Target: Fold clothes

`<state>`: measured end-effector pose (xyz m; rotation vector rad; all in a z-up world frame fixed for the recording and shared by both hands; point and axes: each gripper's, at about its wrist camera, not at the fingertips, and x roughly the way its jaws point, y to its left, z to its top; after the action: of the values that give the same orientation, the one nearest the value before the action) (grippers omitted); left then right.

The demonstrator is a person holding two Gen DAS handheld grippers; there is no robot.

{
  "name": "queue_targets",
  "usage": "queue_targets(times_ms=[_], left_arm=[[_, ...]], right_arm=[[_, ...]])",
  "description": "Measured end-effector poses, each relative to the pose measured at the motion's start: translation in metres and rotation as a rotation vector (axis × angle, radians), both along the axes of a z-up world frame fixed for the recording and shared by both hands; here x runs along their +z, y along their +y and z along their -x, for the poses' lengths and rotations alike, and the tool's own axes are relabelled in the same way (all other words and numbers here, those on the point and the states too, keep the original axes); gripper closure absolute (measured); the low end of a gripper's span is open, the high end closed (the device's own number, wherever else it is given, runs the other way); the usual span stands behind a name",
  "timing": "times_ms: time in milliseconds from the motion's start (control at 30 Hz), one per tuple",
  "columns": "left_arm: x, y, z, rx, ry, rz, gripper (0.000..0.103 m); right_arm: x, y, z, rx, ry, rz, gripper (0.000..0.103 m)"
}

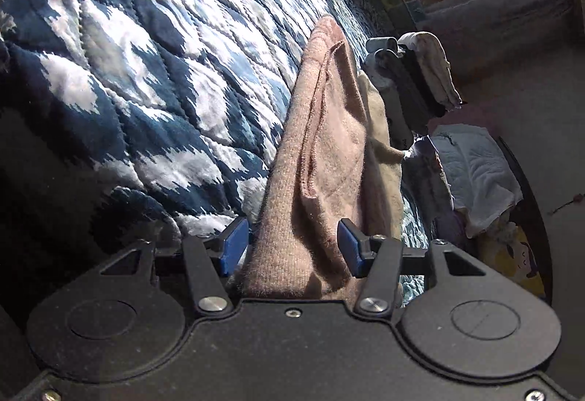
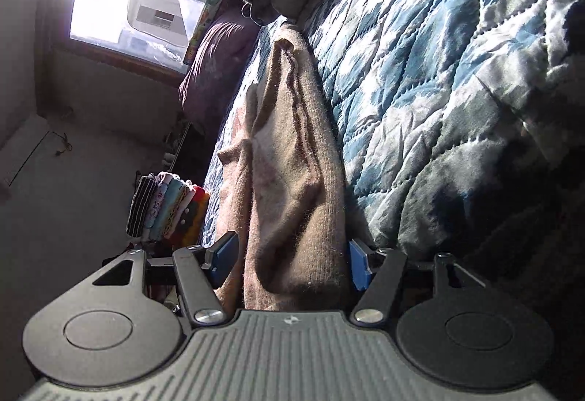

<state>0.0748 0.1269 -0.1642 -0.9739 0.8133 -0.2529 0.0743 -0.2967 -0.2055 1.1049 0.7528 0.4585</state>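
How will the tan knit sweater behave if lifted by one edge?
Likely floppy: the tan knit sweater already creases and sags between both tools. Probably light but bulky. Its fuzzy surface should cling to the quilt, not slide.

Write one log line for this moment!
task: fold clothes | left hand-held gripper: open around brown sweater | right hand-held gripper: open around sweater | surface: blue quilt

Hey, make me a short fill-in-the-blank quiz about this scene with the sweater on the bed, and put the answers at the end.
1. The tan sweater lies on a blue and ____ quilt.
2. The pads on each hand-held gripper are ____ in colour.
3. The left hand-held gripper and right hand-held gripper both straddle the ____.

Answers: white; blue; sweater
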Motion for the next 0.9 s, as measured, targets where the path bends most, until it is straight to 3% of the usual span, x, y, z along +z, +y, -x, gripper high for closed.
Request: queue_targets(times_ms=[100, 167, 200, 233, 267, 300, 333, 400, 467, 533, 567, 633, 700, 833, 900], left_arm=[[-0.003, -0.005, -0.002, -0.011, -0.006, 0.01, 0.051], [-0.006, -0.009, -0.001, -0.007, -0.008, 0.016, 0.055], [-0.006, -0.01, -0.001, -0.003, -0.001, 0.015, 0.058], [-0.004, -0.011, 0.0, 0.005, 0.005, 0.012, 0.077], [0.001, -0.012, 0.004, 0.024, 0.008, 0.003, 0.086], [0.004, -0.013, 0.007, 0.043, 0.011, -0.003, 0.089], [0.004, -0.015, 0.009, 0.053, 0.013, -0.02, 0.089], [-0.004, -0.025, 0.004, 0.033, 0.02, -0.135, 0.085], [-0.006, -0.019, 0.002, 0.012, 0.012, -0.099, 0.081], [0.01, -0.013, 0.003, -0.037, -0.006, -0.141, 0.073], [0.019, -0.012, 0.006, -0.064, -0.033, -0.184, 0.071], [0.041, -0.014, 0.012, -0.139, -0.138, -0.29, 0.051], [0.062, -0.024, 0.02, -0.253, -0.255, -0.449, 0.043], [0.078, -0.058, 0.043, -0.462, -0.47, -0.93, 0.04], [0.072, -0.067, 0.059, -0.571, -0.576, -1.125, 0.039]], right_arm=[[-0.005, 0.002, -0.004, -0.009, 0.022, -0.042, 0.04], [-0.004, 0.006, -0.004, -0.009, 0.017, -0.017, 0.047], [-0.001, 0.008, -0.003, 0.002, 0.007, 0.027, 0.067], [0.003, 0.009, -0.002, 0.006, -0.012, 0.042, 0.082], [0.007, 0.009, 0.001, 0.006, -0.03, 0.038, 0.082], [0.014, 0.011, 0.002, 0.019, -0.068, 0.075, 0.083], [0.015, 0.017, 0.001, 0.032, -0.07, 0.169, 0.083], [0.001, 0.019, -0.002, 0.027, -0.026, 0.198, 0.085], [0.009, 0.014, 0.0, 0.031, -0.026, 0.184, 0.078], [0.023, 0.012, 0.005, 0.039, -0.066, 0.227, 0.06], [0.03, 0.011, 0.01, 0.034, -0.097, 0.259, 0.058], [0.042, 0.006, 0.021, 0.027, -0.168, 0.304, 0.058], [0.056, 0.007, 0.027, 0.029, -0.247, 0.405, 0.058], [0.085, 0.021, 0.036, 0.095, -0.43, 0.714, 0.056], [0.094, 0.032, 0.045, 0.165, -0.52, 0.91, 0.051]])
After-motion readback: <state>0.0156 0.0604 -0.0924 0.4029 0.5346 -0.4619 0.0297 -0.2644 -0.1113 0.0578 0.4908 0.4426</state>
